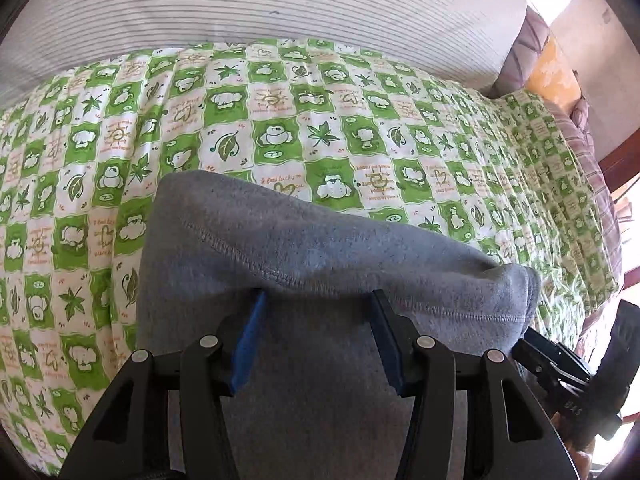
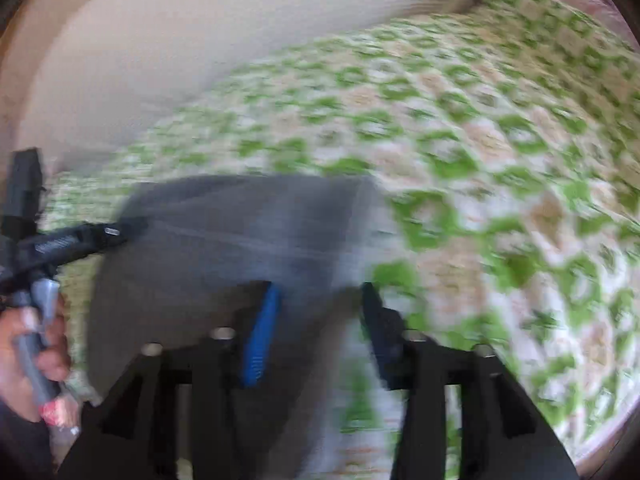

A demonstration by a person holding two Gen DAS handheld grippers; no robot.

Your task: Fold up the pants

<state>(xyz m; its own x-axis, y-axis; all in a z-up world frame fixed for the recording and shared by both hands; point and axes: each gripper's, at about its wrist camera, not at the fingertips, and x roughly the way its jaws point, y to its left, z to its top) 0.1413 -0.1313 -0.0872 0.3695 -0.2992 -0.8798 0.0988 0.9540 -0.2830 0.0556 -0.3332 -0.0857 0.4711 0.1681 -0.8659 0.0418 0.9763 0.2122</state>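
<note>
Grey pants lie folded on a green-and-white patterned quilt. In the left wrist view my left gripper stands over them with its blue-padded fingers well apart. A thick fold with a stitched seam drapes over the tips and hides them, and flat grey cloth shows between the fingers. My right gripper sits at the fold's right end. In the blurred right wrist view, that right gripper is open over the right edge of the pants. Its pads press on nothing. The left gripper shows at the left, held by a hand.
A pale striped surface rises behind the quilt. Pillows, one of them orange, lie at the far right, with a striped sheet and a wooden edge beyond. Open quilt stretches left and right of the pants.
</note>
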